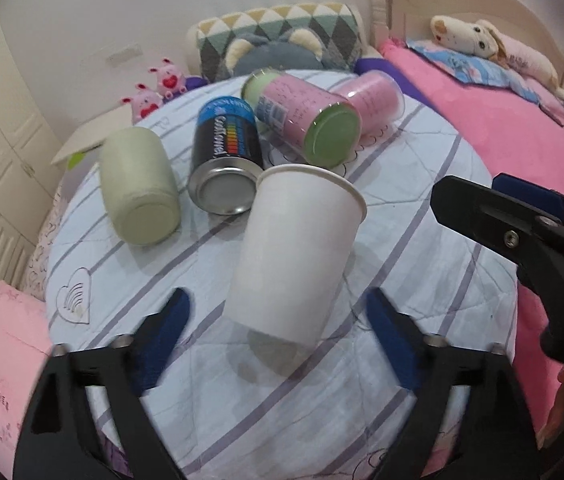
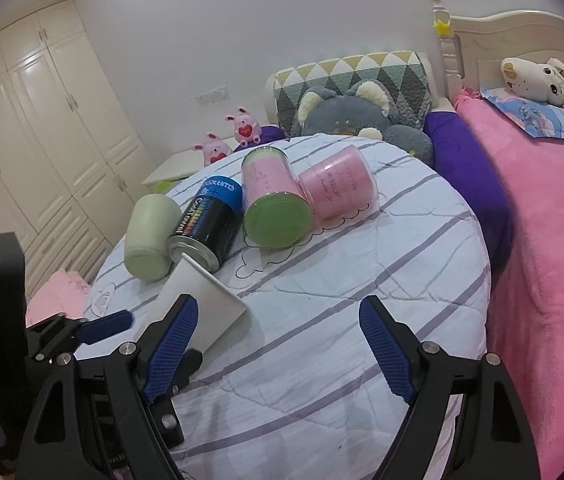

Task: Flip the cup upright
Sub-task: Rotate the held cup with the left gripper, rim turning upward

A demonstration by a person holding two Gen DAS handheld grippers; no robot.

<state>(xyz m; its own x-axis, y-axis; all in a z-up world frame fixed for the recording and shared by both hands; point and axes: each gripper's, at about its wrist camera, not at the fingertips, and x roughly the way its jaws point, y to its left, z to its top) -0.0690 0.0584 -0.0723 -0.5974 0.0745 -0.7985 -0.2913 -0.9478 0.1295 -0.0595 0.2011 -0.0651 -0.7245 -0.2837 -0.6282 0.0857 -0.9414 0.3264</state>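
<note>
Left wrist view: my left gripper [image 1: 278,340] gapes wide around the white paper cup [image 1: 297,248], which tilts on the striped quilt [image 1: 421,248], smooth tapered wall between my fingers, rim pointing away and up.

Right wrist view: my right gripper [image 2: 278,344] is wide, empty; the cup [image 2: 202,304] lies left, nearer my left gripper.

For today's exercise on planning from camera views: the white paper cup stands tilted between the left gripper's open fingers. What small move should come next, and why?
Probably draw the left gripper back, still open. The white paper cup already stands mouth up, slightly tilted, on the striped quilt, and neither finger seems to touch it.
</note>
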